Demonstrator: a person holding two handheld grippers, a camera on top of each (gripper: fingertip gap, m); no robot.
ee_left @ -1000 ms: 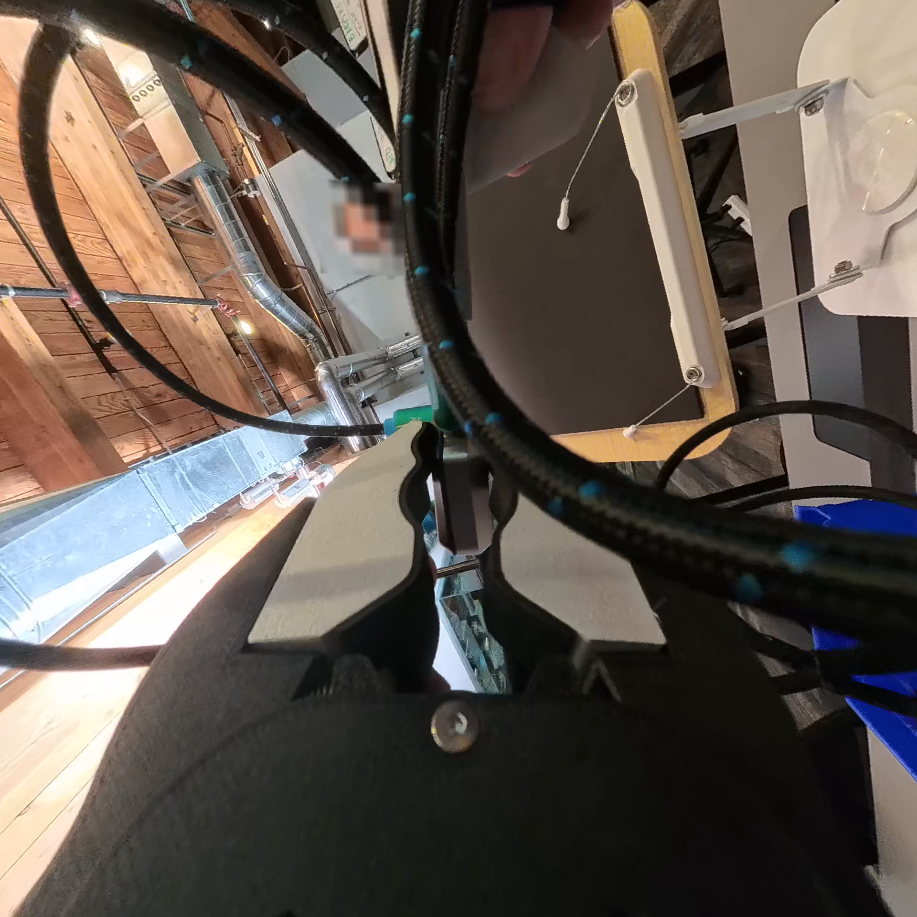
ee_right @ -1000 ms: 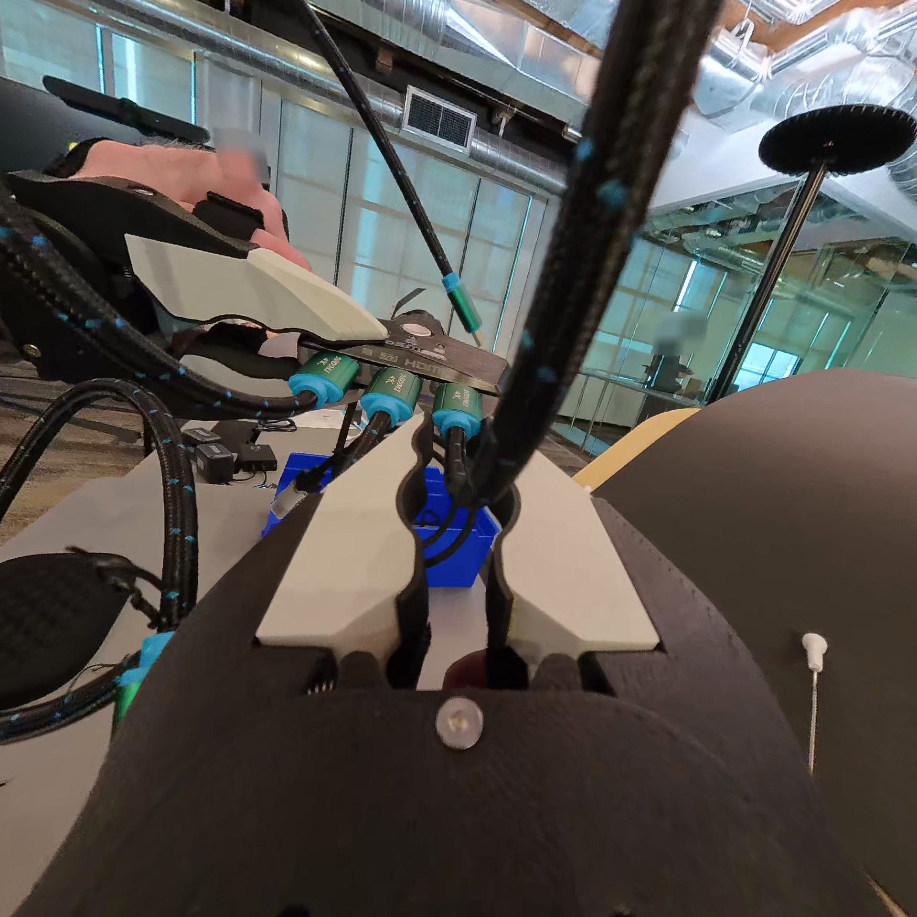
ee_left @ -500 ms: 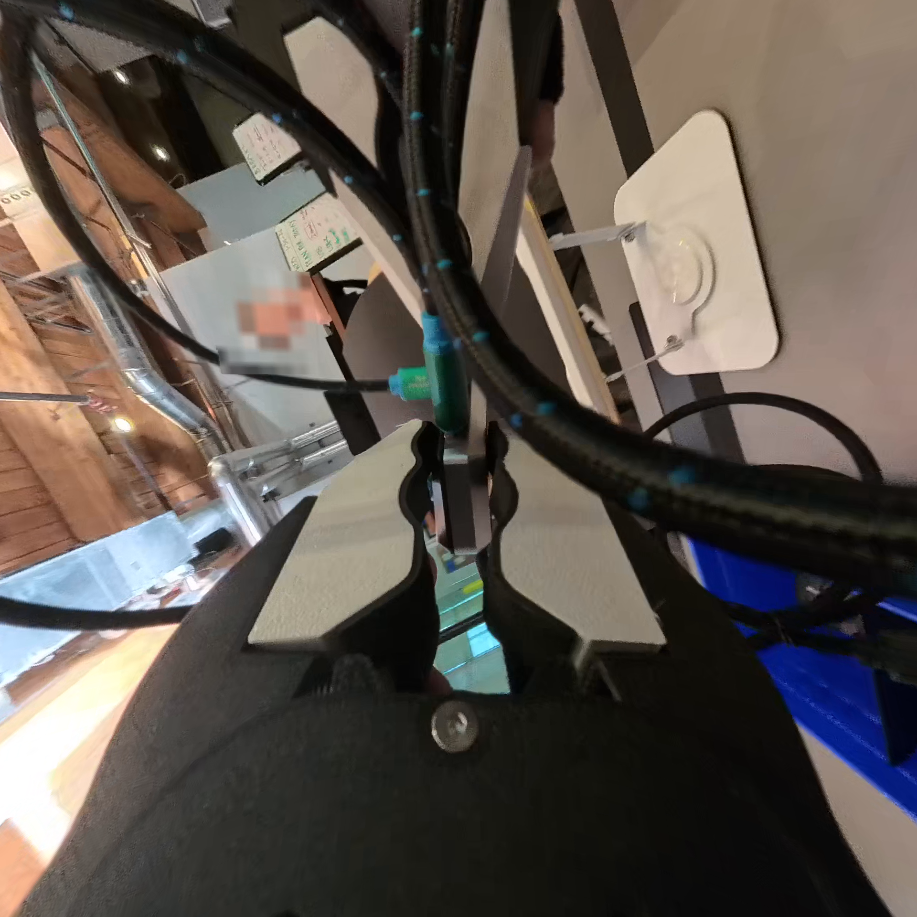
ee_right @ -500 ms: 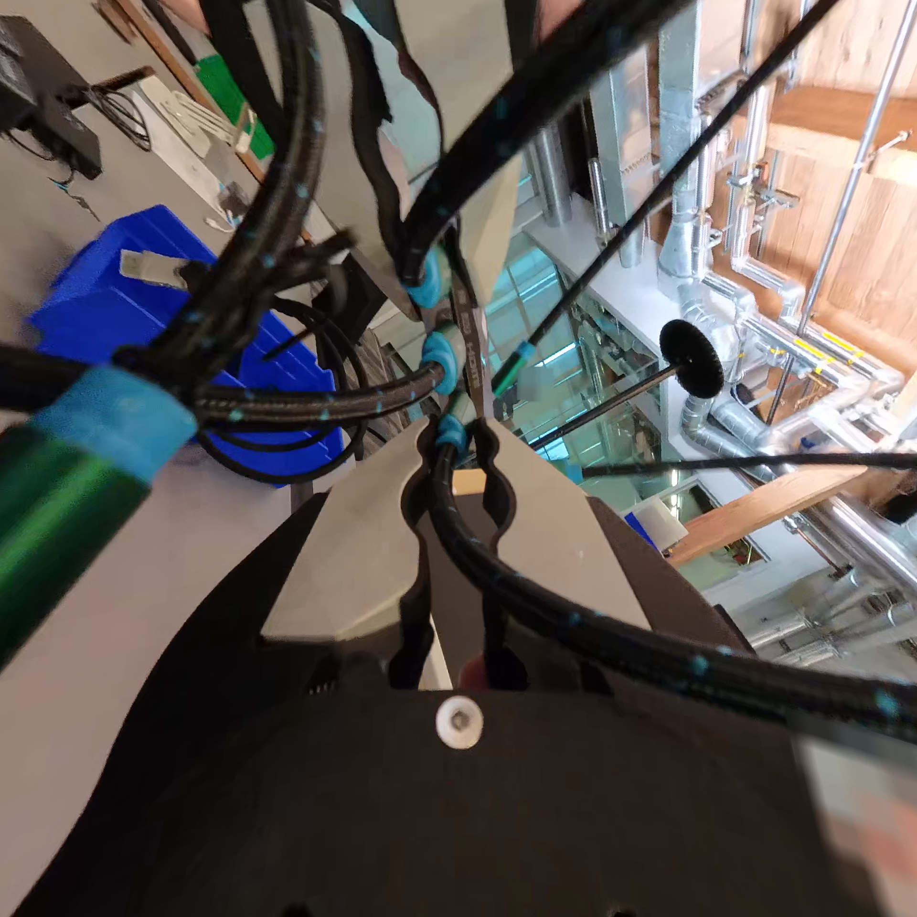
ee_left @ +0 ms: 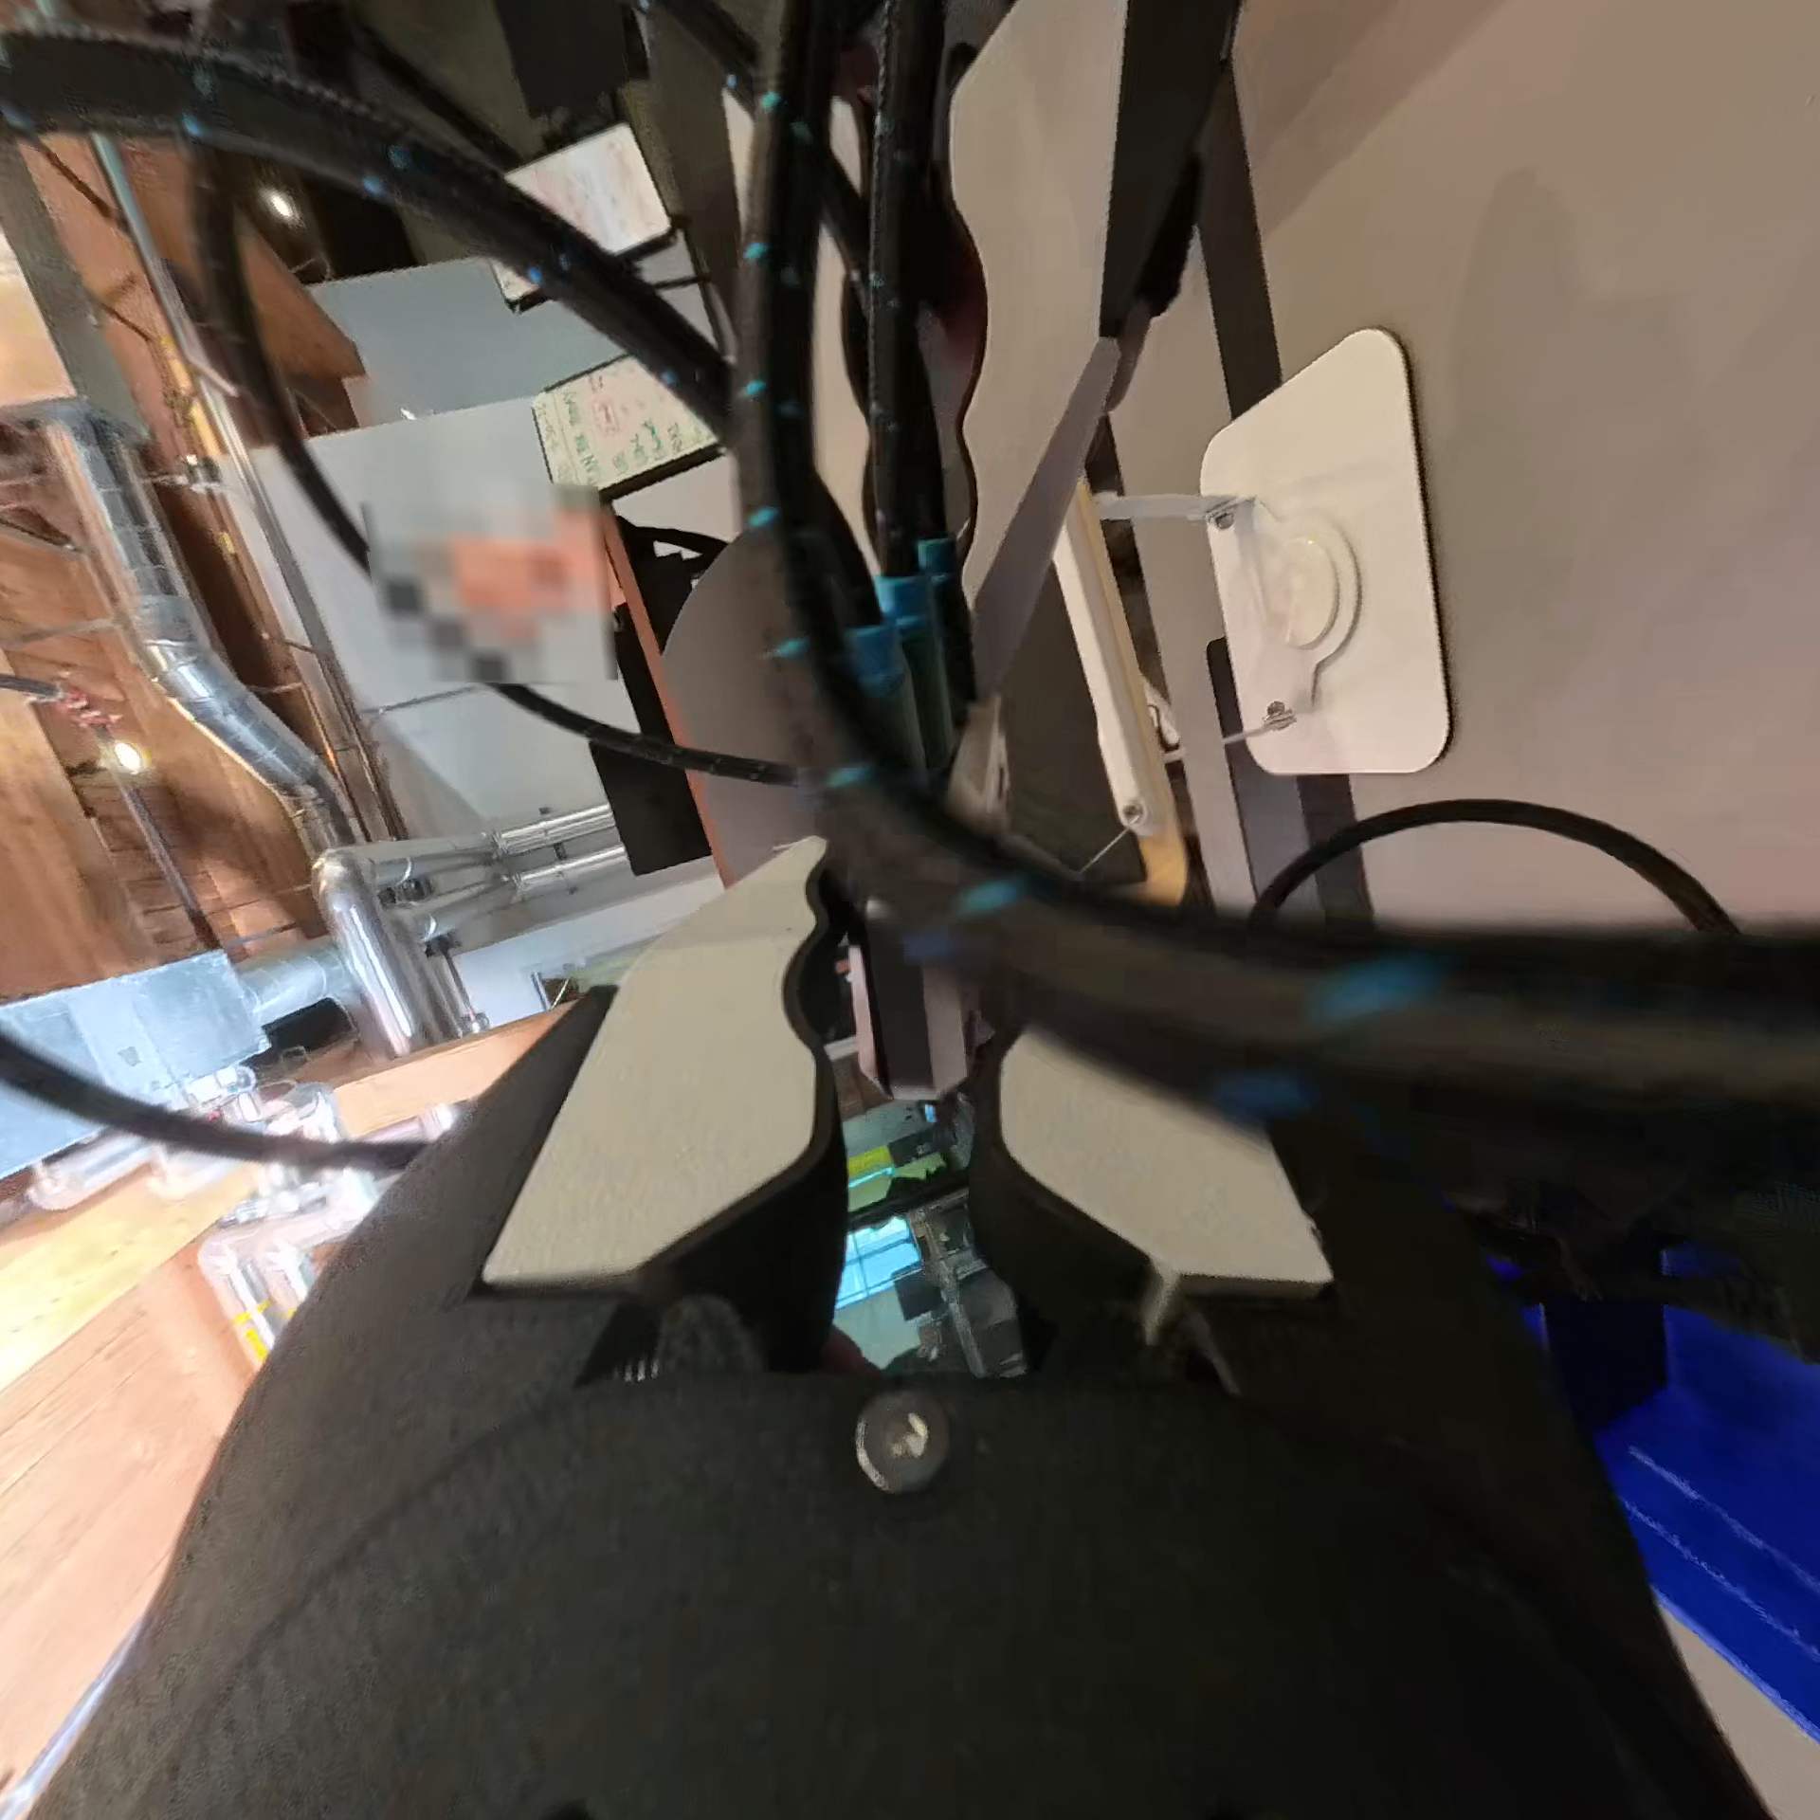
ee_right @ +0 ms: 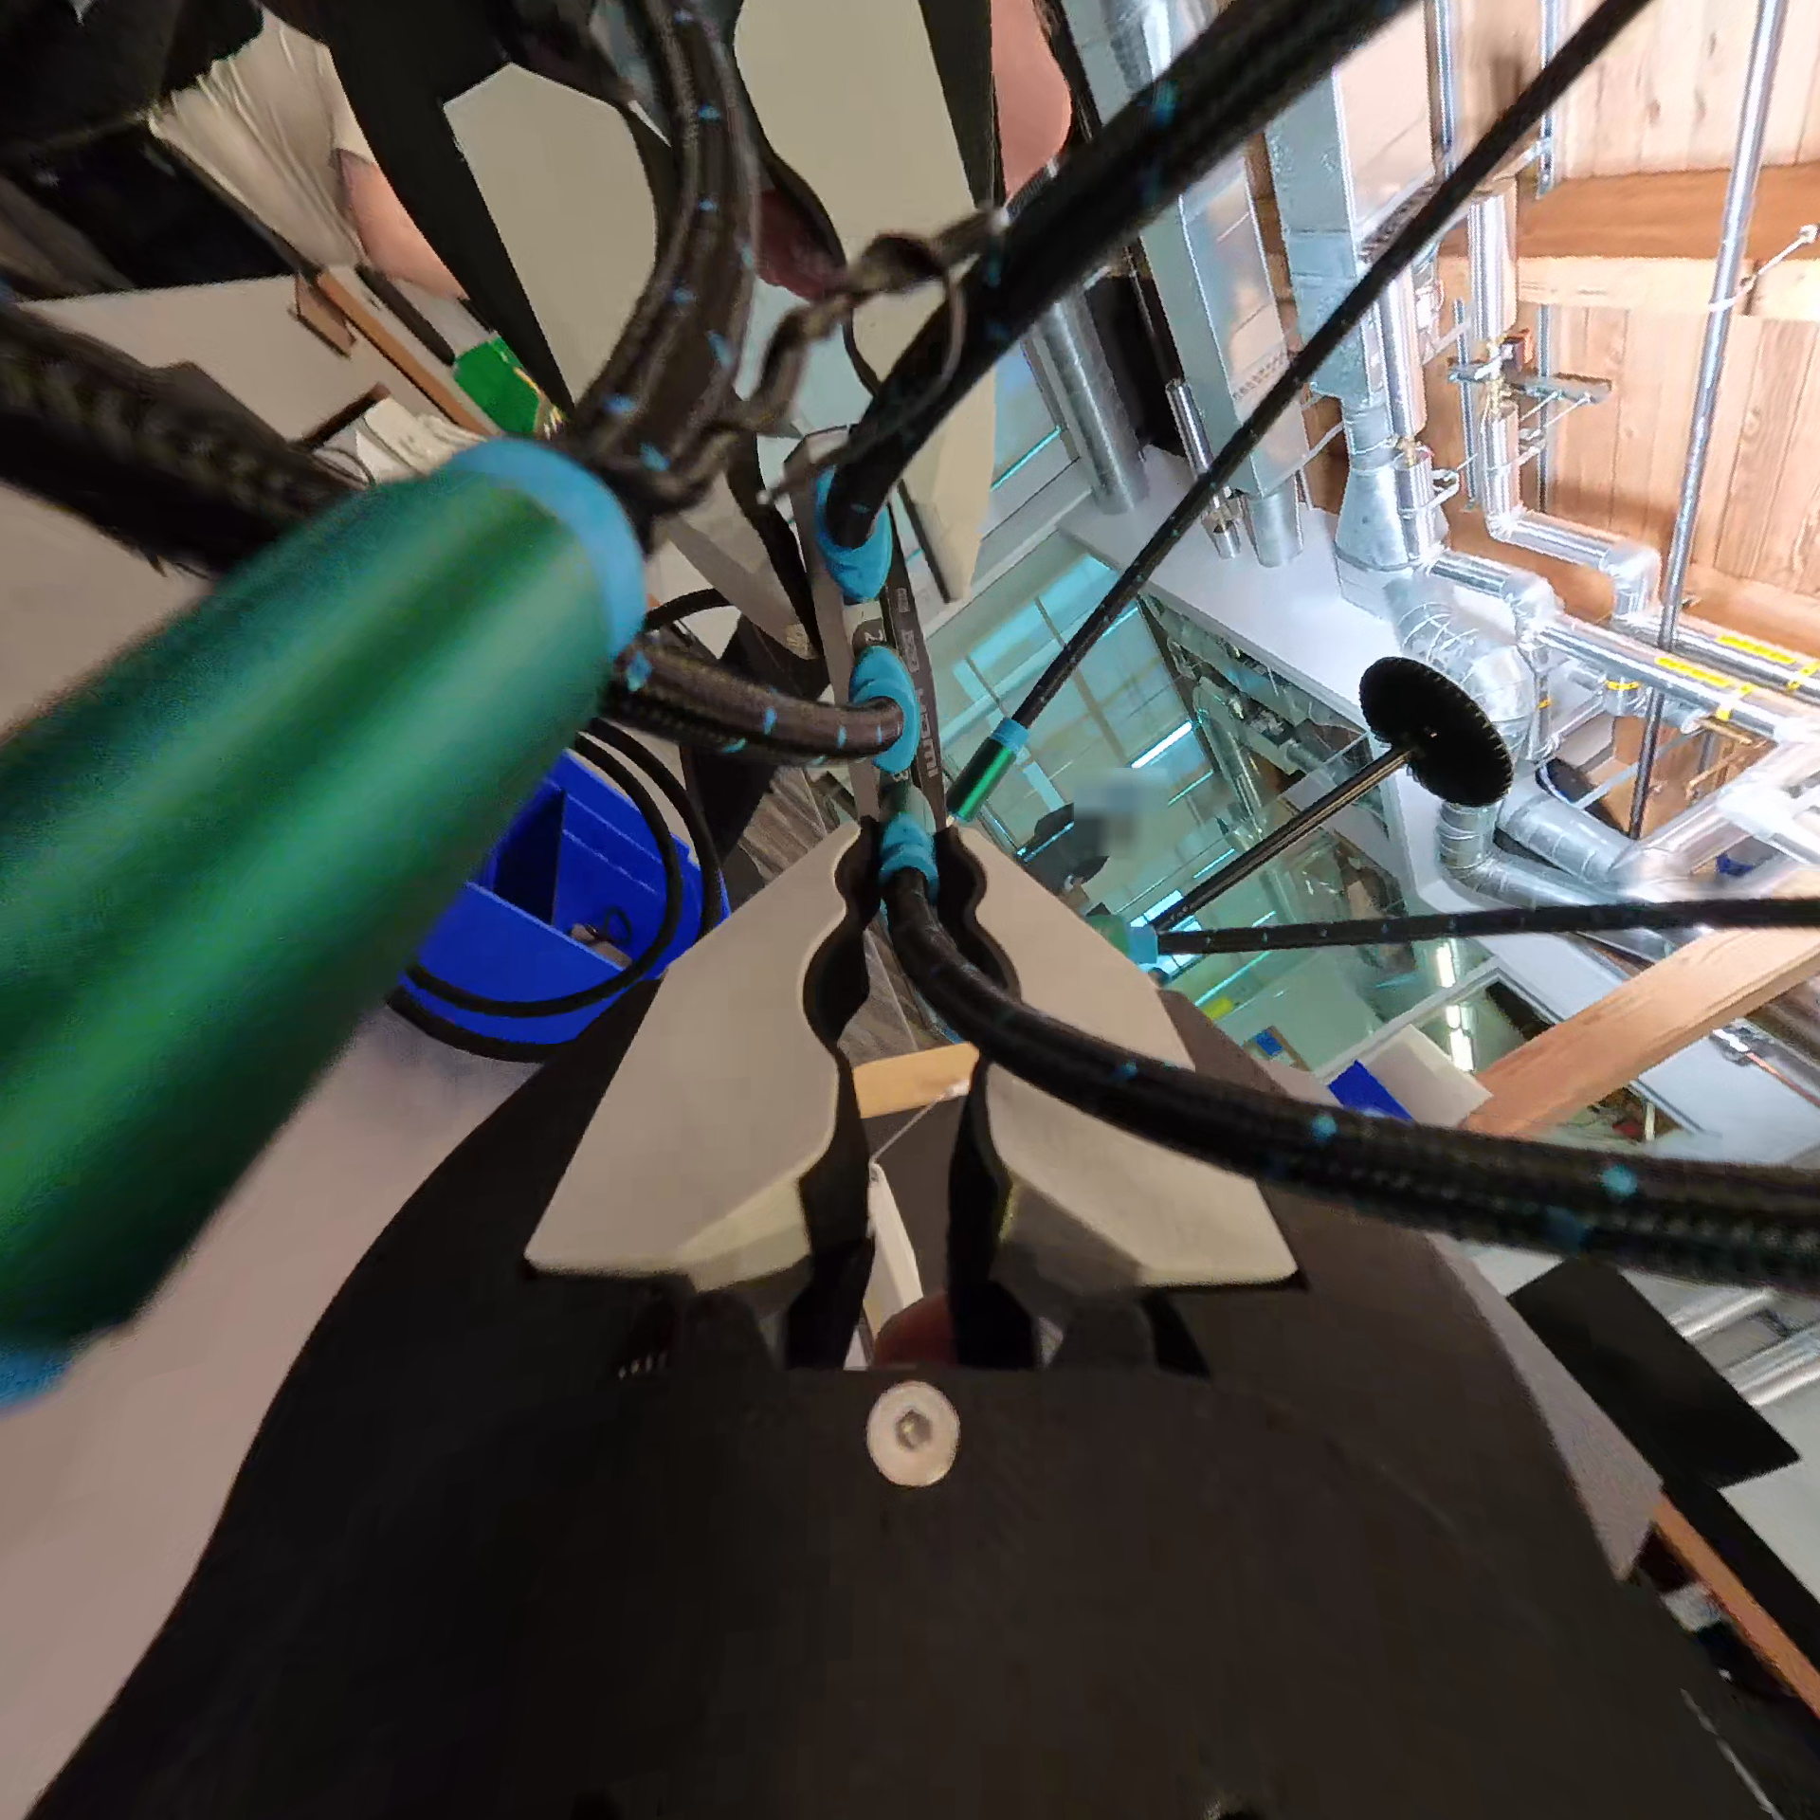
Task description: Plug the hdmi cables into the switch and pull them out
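our left gripper (ee_left: 906, 985) has its jaws clamped on the edge of the switch (ee_left: 911, 1024), held up off the worktop (ee_left: 1625, 295). right gripper (ee_right: 911, 886) jaws are pinched on the hdmi cable (ee_right: 1182, 1093) just behind its plug (ee_right: 901, 852), lowest of three seated. looks like the pull-out step; next wants a straight tug away. blue bin (ee_right: 552, 916) near the worktop's edge holds a black cable loop.

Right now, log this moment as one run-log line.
left gripper: shut on switch | right gripper: shut on plugged cable | phase: pulling
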